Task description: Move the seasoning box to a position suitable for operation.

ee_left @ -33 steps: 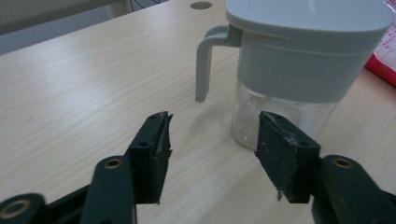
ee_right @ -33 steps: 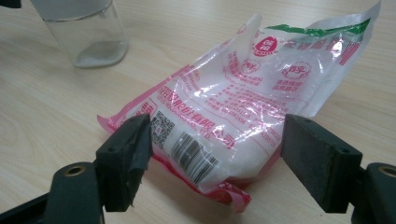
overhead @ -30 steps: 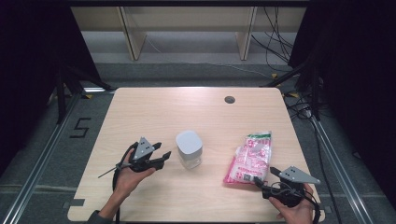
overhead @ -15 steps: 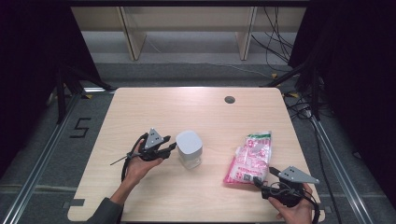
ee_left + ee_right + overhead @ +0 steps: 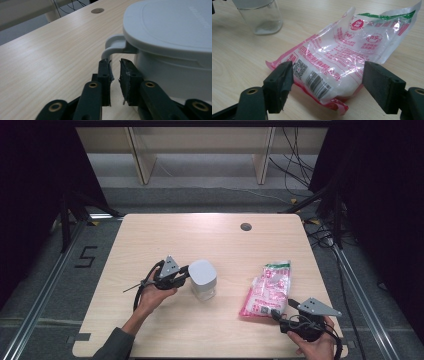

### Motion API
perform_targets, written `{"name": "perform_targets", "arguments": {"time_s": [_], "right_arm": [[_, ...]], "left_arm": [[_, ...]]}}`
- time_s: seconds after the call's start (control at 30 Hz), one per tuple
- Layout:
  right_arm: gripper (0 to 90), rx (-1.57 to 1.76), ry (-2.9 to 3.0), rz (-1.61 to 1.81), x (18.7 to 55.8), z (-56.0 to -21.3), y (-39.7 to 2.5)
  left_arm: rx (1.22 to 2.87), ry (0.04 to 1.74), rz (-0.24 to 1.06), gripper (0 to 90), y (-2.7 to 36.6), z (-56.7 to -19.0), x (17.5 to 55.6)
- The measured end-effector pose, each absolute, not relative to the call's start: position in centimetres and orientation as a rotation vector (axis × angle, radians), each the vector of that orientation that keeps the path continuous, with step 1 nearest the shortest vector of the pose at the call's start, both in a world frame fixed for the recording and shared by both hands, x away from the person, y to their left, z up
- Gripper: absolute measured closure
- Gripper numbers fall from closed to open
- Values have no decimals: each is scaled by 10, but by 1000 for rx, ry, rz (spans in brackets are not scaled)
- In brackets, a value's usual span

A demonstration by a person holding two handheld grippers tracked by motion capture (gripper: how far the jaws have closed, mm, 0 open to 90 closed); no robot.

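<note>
A clear jar [image 5: 203, 287] with a grey lid [image 5: 202, 272] stands at the table's middle. My left gripper [image 5: 186, 274] is at its left side. In the left gripper view its jaws [image 5: 115, 62] stand almost together with only a thin slit between them, tips just under the lid's small curved tab [image 5: 113, 45], nothing visibly between them. A pink and clear bag of white grains [image 5: 267, 287] lies flat to the right. My right gripper [image 5: 280, 312] is open, its jaws [image 5: 328, 68] spread either side of the bag's near end [image 5: 342, 55] without pinching it.
The wooden table [image 5: 150, 235] has a round cable hole [image 5: 245, 226] at the back right. The jar's glass base [image 5: 262, 15] sits beyond the bag in the right gripper view. Shelving and cables lie on the floor behind the table.
My left gripper has moved right across the table up to the jar's lid. The right gripper, the bag and the jar have stayed where they were.
</note>
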State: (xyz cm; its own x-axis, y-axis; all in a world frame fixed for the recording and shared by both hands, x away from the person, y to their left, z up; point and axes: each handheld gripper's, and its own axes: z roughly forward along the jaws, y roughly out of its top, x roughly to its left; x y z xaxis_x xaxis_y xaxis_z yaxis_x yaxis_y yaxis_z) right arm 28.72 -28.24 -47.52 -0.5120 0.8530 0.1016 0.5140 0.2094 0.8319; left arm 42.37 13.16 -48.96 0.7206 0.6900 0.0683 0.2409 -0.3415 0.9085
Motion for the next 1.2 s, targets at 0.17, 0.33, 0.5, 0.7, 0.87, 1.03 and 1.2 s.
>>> {"name": "perform_targets", "arguments": {"time_s": [0.17, 0.33, 0.5, 0.7, 0.87, 1.03, 1.2], "right_arm": [[263, 1220, 2113, 1222, 289, -476, -284], [263, 1246, 2111, 1223, 288, -475, -283], [263, 1222, 2113, 1229, 290, -477, -284], [263, 1221, 2126, 1217, 290, -477, -284], [263, 1203, 2124, 1204, 291, -477, -284], [263, 1211, 2124, 1216, 292, -478, -283], [263, 1213, 2125, 1218, 291, -478, -282]], "left_arm": [[1887, 710, 537, 886, 128, -491, 425], [1874, 706, 547, 893, 128, -491, 422], [1898, 699, 540, 864, 131, -491, 425], [1920, 725, 543, 719, 132, -495, 431], [1940, 708, 514, 695, 131, -497, 439], [1930, 687, 497, 692, 129, -499, 446], [1918, 690, 494, 755, 125, -501, 451]]}}
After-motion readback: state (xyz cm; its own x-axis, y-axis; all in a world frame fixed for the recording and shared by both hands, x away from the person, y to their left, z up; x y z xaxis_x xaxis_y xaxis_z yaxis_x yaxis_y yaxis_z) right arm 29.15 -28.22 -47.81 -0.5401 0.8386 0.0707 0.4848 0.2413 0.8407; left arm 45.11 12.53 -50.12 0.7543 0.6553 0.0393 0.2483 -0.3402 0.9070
